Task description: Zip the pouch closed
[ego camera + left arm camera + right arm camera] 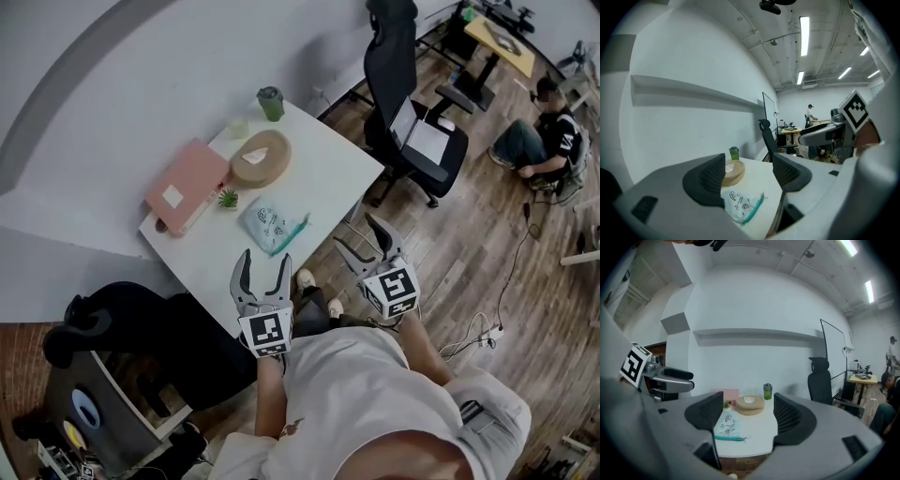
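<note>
The left gripper [265, 257] and the right gripper [355, 232] hang wide open, holding nothing, at the near edge of the white table [328, 169]. Just past them lies the see-through plastic pouch with a teal zip [271, 225], not yet touched. Next, I think, one claw must pin it while the other pulls the zip.

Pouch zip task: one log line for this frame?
phase: pre-grasp | pouch: on table, untouched | left gripper: open, empty | right gripper: open, empty

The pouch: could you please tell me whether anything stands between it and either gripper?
Nothing visible does. Only bare table and open air separate the pouch from the left gripper and right gripper.
</note>
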A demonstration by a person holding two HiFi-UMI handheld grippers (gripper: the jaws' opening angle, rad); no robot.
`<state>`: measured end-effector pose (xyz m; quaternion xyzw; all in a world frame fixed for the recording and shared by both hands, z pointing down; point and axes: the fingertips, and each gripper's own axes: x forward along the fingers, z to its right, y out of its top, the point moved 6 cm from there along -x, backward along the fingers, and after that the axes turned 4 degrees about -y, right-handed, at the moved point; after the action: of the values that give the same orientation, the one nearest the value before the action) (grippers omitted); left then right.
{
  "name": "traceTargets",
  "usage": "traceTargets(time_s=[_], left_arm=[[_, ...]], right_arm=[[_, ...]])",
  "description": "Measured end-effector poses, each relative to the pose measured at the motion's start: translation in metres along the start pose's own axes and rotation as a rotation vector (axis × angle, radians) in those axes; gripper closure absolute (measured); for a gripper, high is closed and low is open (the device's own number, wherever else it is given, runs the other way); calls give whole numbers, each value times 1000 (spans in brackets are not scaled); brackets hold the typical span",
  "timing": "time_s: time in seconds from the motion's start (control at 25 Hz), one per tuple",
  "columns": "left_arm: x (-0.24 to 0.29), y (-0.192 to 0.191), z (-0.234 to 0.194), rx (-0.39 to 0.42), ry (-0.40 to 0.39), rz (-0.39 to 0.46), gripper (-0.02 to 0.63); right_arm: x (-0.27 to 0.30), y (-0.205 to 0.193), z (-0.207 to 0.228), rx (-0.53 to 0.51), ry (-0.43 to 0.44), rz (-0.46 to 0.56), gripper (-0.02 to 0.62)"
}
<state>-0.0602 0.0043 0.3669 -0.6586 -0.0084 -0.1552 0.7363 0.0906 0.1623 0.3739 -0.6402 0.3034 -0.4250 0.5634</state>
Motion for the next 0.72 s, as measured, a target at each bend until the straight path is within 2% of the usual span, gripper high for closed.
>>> traceTargets(time_s=[0.32,0.72], left_arm=[[50,-17,-20,-20,-21,-48,310],[110,-45,-61,-76,-57,-107,313]], right_arm=[[50,-9,18,-9,25,-54,272],[122,-25,30,-49,54,-172,278]])
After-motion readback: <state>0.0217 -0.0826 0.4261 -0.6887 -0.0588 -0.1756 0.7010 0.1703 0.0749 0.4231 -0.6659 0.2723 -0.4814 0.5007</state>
